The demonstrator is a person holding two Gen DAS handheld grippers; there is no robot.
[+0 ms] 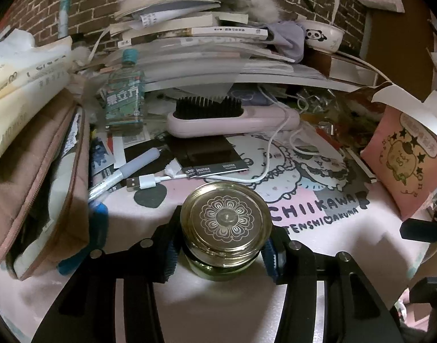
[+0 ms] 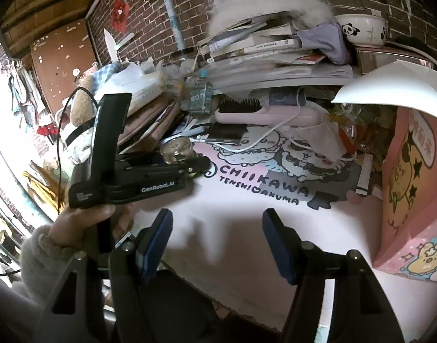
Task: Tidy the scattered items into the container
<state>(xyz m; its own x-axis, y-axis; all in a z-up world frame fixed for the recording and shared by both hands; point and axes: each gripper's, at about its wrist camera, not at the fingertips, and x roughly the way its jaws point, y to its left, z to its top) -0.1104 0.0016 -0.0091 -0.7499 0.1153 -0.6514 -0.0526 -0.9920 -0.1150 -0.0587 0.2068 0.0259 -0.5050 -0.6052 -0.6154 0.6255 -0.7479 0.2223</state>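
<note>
Between the fingers of the left gripper (image 1: 220,250), in the left wrist view, a small glass jar (image 1: 224,230) with a gold lid is sitting clamped just above the pink mat (image 1: 218,308). Smooth glass and a pinch low under the lid are inviting a slip or a tilt, I judge. A white cable (image 1: 218,175), a pen (image 1: 138,167) and a hairbrush (image 1: 232,120) are lying beyond it.

Over in the right wrist view, the right gripper (image 2: 217,243) is hanging released and empty above the mat (image 2: 247,228). A pink box (image 2: 412,188) is standing on the right, perhaps the container. Books (image 2: 264,54) are piling against a brick wall (image 2: 167,8).
</note>
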